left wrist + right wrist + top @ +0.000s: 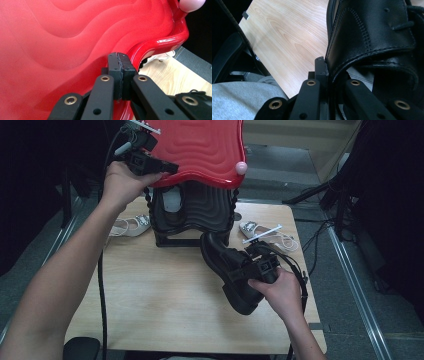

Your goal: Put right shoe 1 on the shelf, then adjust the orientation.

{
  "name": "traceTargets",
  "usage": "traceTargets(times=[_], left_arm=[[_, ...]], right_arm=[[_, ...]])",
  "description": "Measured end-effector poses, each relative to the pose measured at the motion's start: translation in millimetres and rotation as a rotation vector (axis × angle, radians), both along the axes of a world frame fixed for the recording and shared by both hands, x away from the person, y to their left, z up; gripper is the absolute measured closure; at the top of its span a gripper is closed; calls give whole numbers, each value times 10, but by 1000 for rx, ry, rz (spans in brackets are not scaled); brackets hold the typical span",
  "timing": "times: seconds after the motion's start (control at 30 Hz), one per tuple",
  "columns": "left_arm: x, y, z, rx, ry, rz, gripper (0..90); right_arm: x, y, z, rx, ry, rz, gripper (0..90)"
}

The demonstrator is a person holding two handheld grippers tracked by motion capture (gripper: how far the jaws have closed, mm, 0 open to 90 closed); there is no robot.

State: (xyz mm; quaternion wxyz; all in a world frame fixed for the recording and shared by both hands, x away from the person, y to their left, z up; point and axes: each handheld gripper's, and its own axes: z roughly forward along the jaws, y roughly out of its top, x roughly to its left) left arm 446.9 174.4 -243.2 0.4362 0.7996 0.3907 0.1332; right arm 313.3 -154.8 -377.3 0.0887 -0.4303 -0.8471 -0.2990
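Note:
A glossy red wavy lid [200, 145] with a pink knob [241, 168] stands raised over a ribbed black container [192, 215] at the table's back. My left gripper [167, 168] is at the lid's left rim. In the left gripper view its jaws [119, 62] are pressed together against the red lid [62, 50], shut on the rim. A black leather boot [230, 270] hangs tilted just in front of the container. My right gripper [250, 265] is shut on its collar. In the right gripper view the boot [372, 32] edge is pinched at the gripper [328, 67].
One white shoe [131, 226] lies left of the container and another [267, 234] to its right. The wooden table [160, 295] has bare room at the front. Metal rails and cables run along the floor on both sides. A grey-clad leg [237, 100] is below the table edge.

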Motion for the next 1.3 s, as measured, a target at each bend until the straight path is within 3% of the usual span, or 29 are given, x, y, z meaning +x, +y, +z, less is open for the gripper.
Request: traceTargets(times=[0.43, 0.83, 1.07, 1.27, 1.3], left_arm=[[-14, 19, -15, -16, 3, 3, 900], [-28, 28, -22, -13, -4, 3, 900], [-29, 34, -23, -9, -7, -2, 900], [-33, 43, -24, 5, -19, -11, 900], [-32, 43, -24, 2, -18, -10, 900]], right_arm=[[71, 100, 292, -5, -58, 14, 866], [415, 283, 471, 0, -145, -36, 866], [596, 445, 455, 5, -224, -79, 861], [657, 587, 300, -63, -327, -136, 861], [661, 606, 266, -55, -329, -134, 862]])
